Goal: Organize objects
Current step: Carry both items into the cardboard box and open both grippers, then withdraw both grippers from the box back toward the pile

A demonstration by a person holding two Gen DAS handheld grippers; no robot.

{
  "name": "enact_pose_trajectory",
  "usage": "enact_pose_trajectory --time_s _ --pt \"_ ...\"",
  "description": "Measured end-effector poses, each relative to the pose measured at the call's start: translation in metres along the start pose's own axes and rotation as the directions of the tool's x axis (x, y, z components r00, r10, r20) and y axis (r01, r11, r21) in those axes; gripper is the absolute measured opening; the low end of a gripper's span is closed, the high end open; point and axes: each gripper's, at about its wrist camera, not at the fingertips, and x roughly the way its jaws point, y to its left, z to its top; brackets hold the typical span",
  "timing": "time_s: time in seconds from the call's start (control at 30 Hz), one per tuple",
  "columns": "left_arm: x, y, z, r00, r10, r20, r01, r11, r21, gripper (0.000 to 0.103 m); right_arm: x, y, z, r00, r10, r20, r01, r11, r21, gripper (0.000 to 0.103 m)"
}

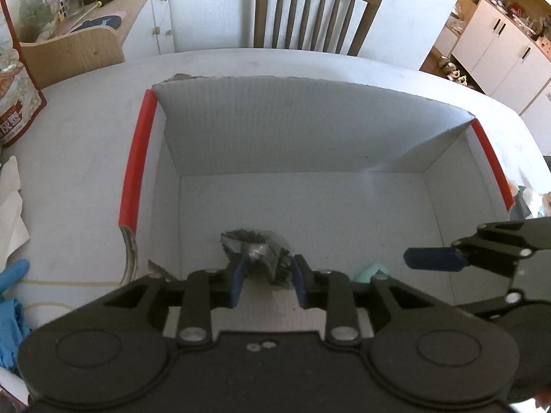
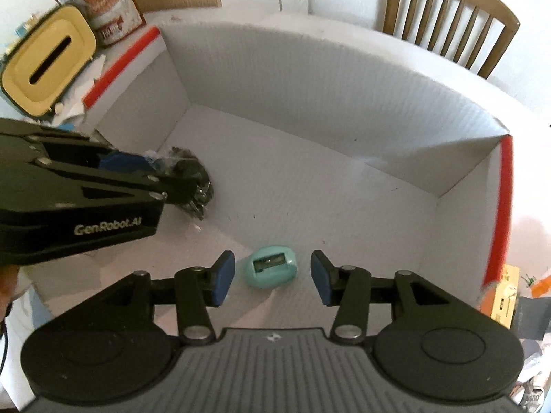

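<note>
A white cardboard box (image 1: 292,130) with red-edged flaps stands open on the white table. My left gripper (image 1: 267,277) is shut on a crinkled dark plastic packet (image 1: 256,253) low inside the box at its near left; the packet also shows in the right wrist view (image 2: 194,180). A small teal oval sharpener (image 2: 270,266) lies on the box floor. My right gripper (image 2: 272,277) is open, with the sharpener between its blue pads and just ahead of them. In the left wrist view one blue fingertip of the right gripper (image 1: 434,258) comes in from the right and a teal corner (image 1: 373,272) shows.
A wooden chair (image 1: 316,17) stands behind the table. A red snack bag (image 1: 17,103) and crumpled tissue (image 1: 10,203) lie left of the box. A yellow tissue box (image 2: 48,65) sits at the far left. Small packets (image 2: 506,296) lie right of the box.
</note>
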Motion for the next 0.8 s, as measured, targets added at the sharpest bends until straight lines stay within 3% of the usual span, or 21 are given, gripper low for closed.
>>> enact_pose_trajectory --time_s 0.13,0.4,0.8 --pt "-0.007 -0.001 -0.002 1.000 -0.003 0.013 0.003 1.000 -0.004 0.038 -0.017 -0.001 -0.004 0.998 0.011 0.057 -0.010 1.000 -0.011 0.054" --pt "-0.035 -0.009 -0.013 0.997 -0.011 0.075 0.011 1.000 -0.001 0.048 -0.065 0.002 -0.034 0.983 0.039 0.178 -0.041 0.999 0.003 0.054" --pt "-0.100 -0.055 -0.045 0.971 -0.053 0.232 0.039 0.997 0.066 0.054 -0.144 -0.013 -0.097 0.930 0.080 0.358 -0.114 0.991 0.073 0.059"
